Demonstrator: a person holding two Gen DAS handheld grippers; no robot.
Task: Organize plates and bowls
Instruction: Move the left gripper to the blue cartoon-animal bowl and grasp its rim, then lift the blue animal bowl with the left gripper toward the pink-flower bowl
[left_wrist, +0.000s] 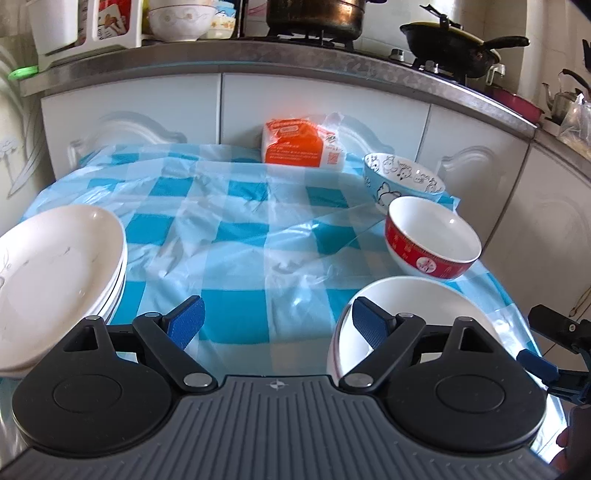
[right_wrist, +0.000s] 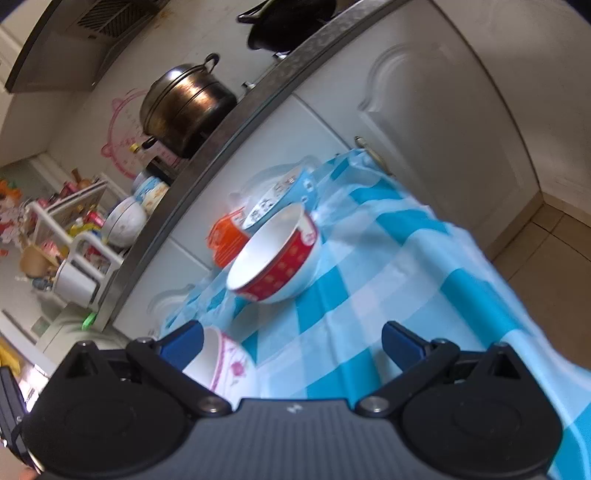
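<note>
**Both tools wide, nothing held**

The left tool (left_wrist: 277, 321) hovers spread wide above the checked surface (left_wrist: 236, 236), stacked plates (left_wrist: 55, 273) left. The right tool (right_wrist: 291, 343) gapes by the white bowl (right_wrist: 229, 365); red bowl (right_wrist: 277, 258) and blue bowl (right_wrist: 284, 195) beyond.

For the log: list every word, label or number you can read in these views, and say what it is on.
No text reads clearly enough to quote.
orange package: white print and a code square, too blurred.
red bowl: white characters and a round emblem, illegible.
card on the counter rack: print too small.
pink wall sticker: markings blurred.
</note>
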